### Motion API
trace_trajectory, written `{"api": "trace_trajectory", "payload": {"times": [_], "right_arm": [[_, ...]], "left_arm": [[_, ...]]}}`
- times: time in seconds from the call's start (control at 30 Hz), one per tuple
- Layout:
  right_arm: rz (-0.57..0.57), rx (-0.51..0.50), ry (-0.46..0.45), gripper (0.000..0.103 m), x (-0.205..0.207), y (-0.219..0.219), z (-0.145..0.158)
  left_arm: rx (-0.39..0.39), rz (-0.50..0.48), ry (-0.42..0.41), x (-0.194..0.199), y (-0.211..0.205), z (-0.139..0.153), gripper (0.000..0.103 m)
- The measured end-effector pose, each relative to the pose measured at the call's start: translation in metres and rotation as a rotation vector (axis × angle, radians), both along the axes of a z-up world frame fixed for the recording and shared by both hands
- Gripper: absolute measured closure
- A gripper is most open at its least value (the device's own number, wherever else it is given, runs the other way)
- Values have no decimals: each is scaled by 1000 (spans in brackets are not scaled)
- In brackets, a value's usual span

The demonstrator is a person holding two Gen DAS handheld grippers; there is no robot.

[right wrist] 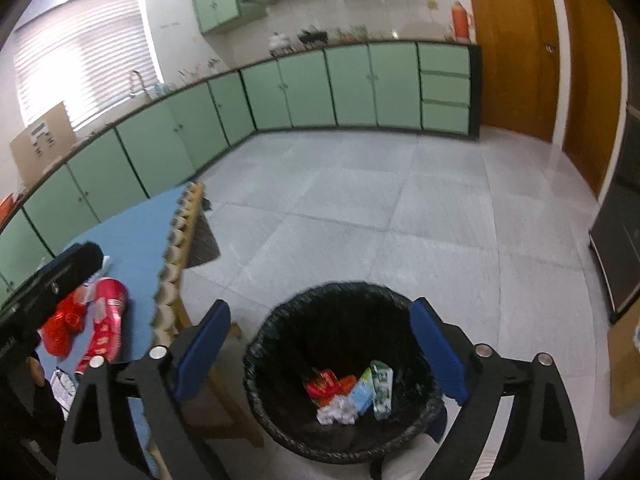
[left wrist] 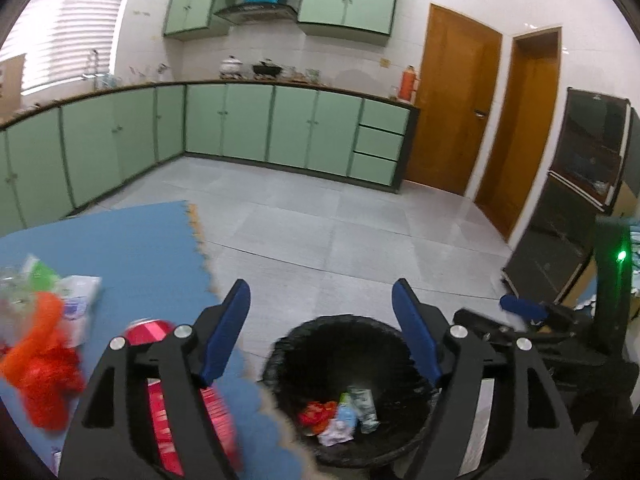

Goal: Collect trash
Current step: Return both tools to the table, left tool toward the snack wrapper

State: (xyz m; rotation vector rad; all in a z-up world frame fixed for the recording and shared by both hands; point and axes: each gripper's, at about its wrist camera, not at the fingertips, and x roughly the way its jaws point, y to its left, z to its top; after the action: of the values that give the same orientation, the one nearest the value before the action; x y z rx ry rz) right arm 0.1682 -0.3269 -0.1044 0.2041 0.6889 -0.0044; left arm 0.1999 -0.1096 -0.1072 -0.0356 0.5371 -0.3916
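Blue foam matting (left wrist: 132,240) lies left of both wide-open, empty grippers; the red drink can (left wrist: 150,326), pointing away lengthwise, is nearest the left gripper (left wrist: 320,332), while the right gripper (right wrist: 320,350) hangs over the black-lined bin (right wrist: 340,376).

Nothing really readable anywhere. White lettering on the red can (right wrist: 105,325) lying on the desk (right wrist: 136,240) left of the trash bin (right wrist: 340,376), too blurred to make out. Dark print on a label stuck to the cardboard box (right wrist: 42,142) on the counter far left of the bin, also illegible. Green-and-white carton (right wrist: 382,388) inside the bin showing some print, too small to read. Same story for the red wrapper (right wrist: 324,386) beside it.
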Motion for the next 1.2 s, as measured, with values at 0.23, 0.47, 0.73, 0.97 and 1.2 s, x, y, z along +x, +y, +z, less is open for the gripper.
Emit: {"api": "trace_trajectory", "payload": {"times": [0.23, 0.47, 0.73, 0.97, 1.2], "right_arm": [[93, 12, -90, 11, -9, 53, 13], [202, 31, -119, 11, -22, 108, 10], [279, 7, -154, 11, -37, 154, 12], [330, -1, -156, 11, -46, 187, 9], [359, -26, -160, 11, -51, 205, 11]], "left_arm": [[49, 112, -4, -32, 60, 4, 30], [93, 219, 23, -61, 124, -2, 30], [115, 328, 80, -94, 184, -18, 30], [77, 346, 133, -108, 208, -36, 30], [34, 352, 206, -112, 216, -55, 30]]}}
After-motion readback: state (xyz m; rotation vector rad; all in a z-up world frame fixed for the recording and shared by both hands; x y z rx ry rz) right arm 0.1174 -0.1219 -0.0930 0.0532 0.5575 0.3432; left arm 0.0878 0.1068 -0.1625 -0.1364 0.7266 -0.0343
